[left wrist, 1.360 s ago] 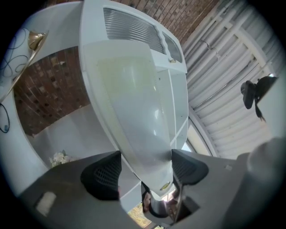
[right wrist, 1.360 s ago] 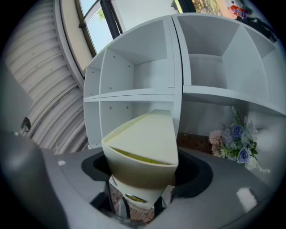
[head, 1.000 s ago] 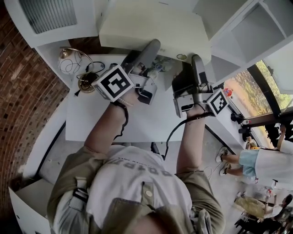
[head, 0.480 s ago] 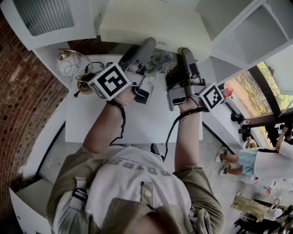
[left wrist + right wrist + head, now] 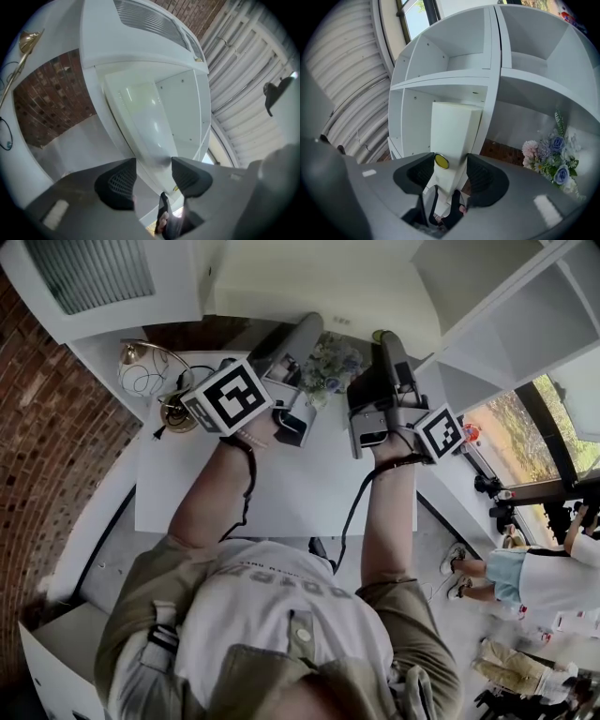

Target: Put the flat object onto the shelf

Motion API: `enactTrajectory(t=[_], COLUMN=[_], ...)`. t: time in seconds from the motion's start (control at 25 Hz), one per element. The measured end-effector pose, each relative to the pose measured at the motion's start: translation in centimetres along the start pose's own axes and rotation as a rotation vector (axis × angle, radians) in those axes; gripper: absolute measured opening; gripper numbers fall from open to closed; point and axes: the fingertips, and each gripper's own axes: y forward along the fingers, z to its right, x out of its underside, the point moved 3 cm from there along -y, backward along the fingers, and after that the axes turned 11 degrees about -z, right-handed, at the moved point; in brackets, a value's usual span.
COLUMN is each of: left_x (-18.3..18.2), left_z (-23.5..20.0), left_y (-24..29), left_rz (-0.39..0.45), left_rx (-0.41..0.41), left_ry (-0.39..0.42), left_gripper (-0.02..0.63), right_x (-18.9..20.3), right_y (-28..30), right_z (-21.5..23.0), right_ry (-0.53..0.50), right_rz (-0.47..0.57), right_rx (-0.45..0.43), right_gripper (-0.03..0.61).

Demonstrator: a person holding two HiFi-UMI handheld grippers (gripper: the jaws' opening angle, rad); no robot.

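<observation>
Cream flat rectangular panel (image 5: 319, 285): lies at the top of the head view, inside the white shelf unit (image 5: 525, 324), beyond the far edge of the white table (image 5: 281, 493); in the right gripper view it runs alongside a shelf board, with its far end just short of a divider
Right gripper (image 5: 450, 161): jaws part-way apart, have just been closing; the panel's near edge fills the gap, with both pads against it
Left gripper (image 5: 153, 164): jaws part-way apart, have just been closing; the panel's near edge sits between the tips, a thin strip of background shows beside one pad, no clamp
Both grippers: side by side above the table, pointing at the shelf unit
Bunch of pale pink and blue flowers (image 5: 330, 364): on the table, between the two grippers
Gold wire ornament (image 5: 141, 367): far left corner of the table, well apart from the panel
</observation>
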Motion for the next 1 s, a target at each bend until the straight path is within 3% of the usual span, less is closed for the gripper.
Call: enactTrajectory(t=[0.4,0.8,0.88,0.96,1.0], left_x=[-0.7,-0.7,-0.7,-0.7,-0.7], left_z=[-1.8,-1.8,-1.8,-1.9,-1.9], left_y=[0.7,0.6,0.6,0.5,0.4], left_rz=[-0.014,-0.010,-0.010,-0.004,-0.002], left_rx=[-0.052,-0.068,-0.070,-0.072,-0.072], left_ry=[-0.054,-0.054,-0.052,-0.047,-0.044], left_gripper=[0.144,0.127,0.126,0.126,0.126], right_x=[-1.5,-1.8,-1.9,-1.9,-1.9], right_y=[2.1,1.9,1.8,1.5,1.3], right_z=[1.4,1.6,1.9,2.2,2.2], right_ry=[0.022,0.076,0.093,0.081,0.073], right_rz=[-0.002,0.000,0.006,0.013,0.017], right_rx=[0.040,0.023,0.022,0.037,0.036], right_gripper=[0.216,0.204,0.184,0.109,0.111])
